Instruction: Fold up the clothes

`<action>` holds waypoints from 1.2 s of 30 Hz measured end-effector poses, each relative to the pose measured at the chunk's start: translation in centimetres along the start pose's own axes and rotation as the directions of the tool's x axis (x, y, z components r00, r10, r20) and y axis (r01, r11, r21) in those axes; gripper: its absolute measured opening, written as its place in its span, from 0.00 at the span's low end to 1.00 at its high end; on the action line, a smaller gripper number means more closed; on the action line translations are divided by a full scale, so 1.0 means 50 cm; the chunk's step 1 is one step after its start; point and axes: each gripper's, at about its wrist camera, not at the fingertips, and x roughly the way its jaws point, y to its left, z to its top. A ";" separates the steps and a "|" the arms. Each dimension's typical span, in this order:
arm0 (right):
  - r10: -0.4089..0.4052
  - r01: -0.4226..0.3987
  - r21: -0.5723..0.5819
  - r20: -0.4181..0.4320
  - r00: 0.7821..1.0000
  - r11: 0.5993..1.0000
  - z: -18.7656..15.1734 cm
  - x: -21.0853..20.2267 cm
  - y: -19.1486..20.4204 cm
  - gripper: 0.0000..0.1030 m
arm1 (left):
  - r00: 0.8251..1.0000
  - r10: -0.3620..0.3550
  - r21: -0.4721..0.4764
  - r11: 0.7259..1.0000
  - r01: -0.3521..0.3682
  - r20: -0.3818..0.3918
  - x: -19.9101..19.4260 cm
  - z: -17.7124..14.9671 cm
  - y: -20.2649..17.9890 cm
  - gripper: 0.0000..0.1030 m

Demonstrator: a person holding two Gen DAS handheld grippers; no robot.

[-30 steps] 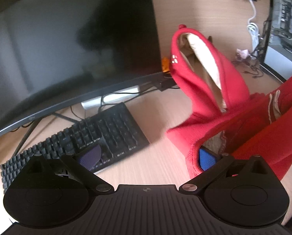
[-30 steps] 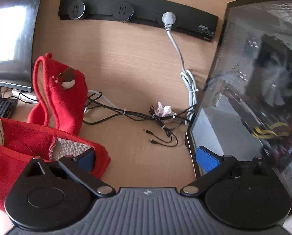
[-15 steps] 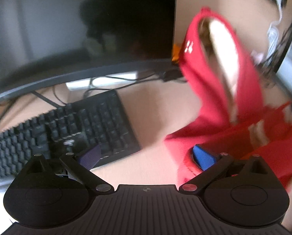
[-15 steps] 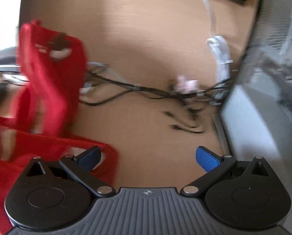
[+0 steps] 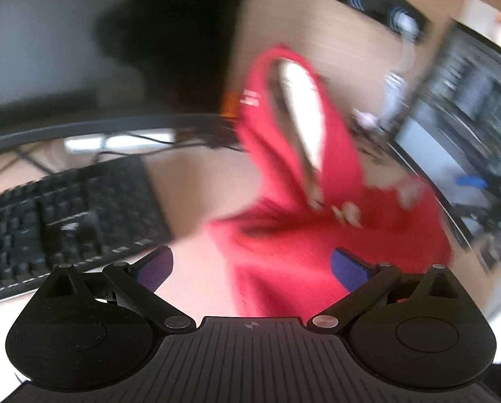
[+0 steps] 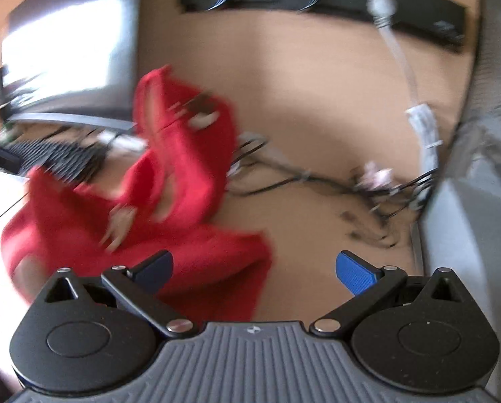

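A red hooded garment (image 5: 300, 235) lies crumpled on the wooden desk, its hood (image 5: 297, 117) standing up with a pale lining showing. My left gripper (image 5: 252, 267) is open just above the garment's near edge; the right pad (image 5: 347, 268) is over red cloth and the left pad (image 5: 156, 265) over bare desk. In the right wrist view the same garment (image 6: 183, 218) fills the left half. My right gripper (image 6: 253, 268) is open, its left pad (image 6: 153, 268) over the cloth and its right pad (image 6: 354, 272) over the desk. Both views are motion-blurred.
A black keyboard (image 5: 65, 215) and a curved monitor (image 5: 82, 50) sit left of the garment. A computer case (image 6: 485, 134) stands at the right, with tangled cables (image 6: 317, 181) beside it. A black socket strip (image 6: 317, 3) runs along the back wall.
Both cameras have swung and pulled back, so the garment now sits nearer the centre of each view. The cloth has shifted and flattened at the front. Both grippers remain open.
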 end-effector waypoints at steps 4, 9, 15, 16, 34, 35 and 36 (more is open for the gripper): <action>0.010 -0.011 -0.022 -0.039 0.999 1.000 -0.027 -0.004 0.019 1.00 | 0.999 -0.001 0.118 0.993 0.005 -0.034 -0.006 -0.038 -0.051 0.99; -0.017 0.016 -0.016 -0.086 0.996 1.000 -0.050 0.036 0.026 1.00 | 0.990 0.070 0.190 0.981 -0.045 -0.123 0.039 -0.071 -0.081 0.99; -0.164 0.163 -0.053 -0.014 0.986 0.985 -0.026 0.086 0.059 1.00 | 0.991 0.132 0.142 0.981 -0.130 -0.007 0.074 -0.041 -0.087 0.99; -0.252 0.252 -0.031 0.024 0.968 0.967 -0.014 0.093 0.055 1.00 | 0.978 0.202 0.128 0.970 -0.206 0.046 0.079 -0.032 -0.083 0.99; -0.420 0.428 0.225 -0.084 0.904 0.875 -0.052 0.079 -0.045 1.00 | 0.966 0.042 -0.103 0.995 -0.016 0.254 0.045 -0.038 -0.200 0.97; -0.405 0.410 0.237 -0.071 0.912 0.881 -0.051 0.070 -0.036 1.00 | 0.970 0.039 -0.076 0.997 -0.021 0.240 0.071 -0.040 -0.224 0.85; -0.390 0.393 0.248 -0.060 0.919 0.886 -0.051 0.062 -0.027 1.00 | 0.976 0.057 -0.056 0.997 -0.046 0.212 0.098 -0.041 -0.237 0.59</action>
